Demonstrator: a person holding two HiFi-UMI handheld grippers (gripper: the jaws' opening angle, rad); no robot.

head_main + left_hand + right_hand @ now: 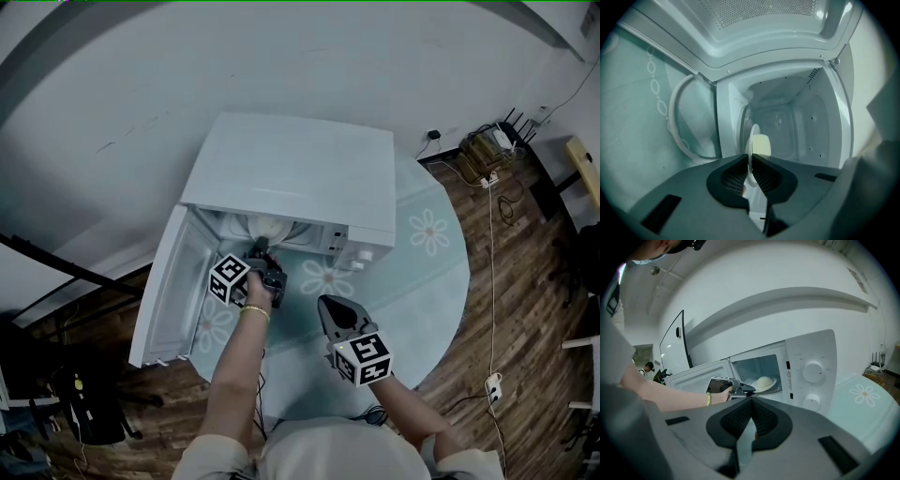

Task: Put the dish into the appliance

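Room's plain: white wall (141, 75) behind, wood floor (506, 309) with cables (487, 169) trailing off to your right. The round bench (457, 291) wears a pale teal flowered cloth (412, 281). The white microwave (300, 169) sits on its far side, with the door (164, 291) swung wide open to your left. You're mid-insertion here: the dish (764, 383) is already inside the cavity, with a cream dome (761, 144) on top of it. Your left claw (260, 251) is clenched on the dish's near rim, pads pinching the thin edge, wrist reaching in through the doorway. Honestly can't tell from these angles whether the dish is sitting down inside yet or hanging just above. Your right claw (330, 307) is clenched on nothing, parked over the bench close to your body and well apart from the microwave. Next move, I reckon: lower till the dish rests flat, let the left claw go, then back straight out without clipping the door frame. After that the door wants closing.
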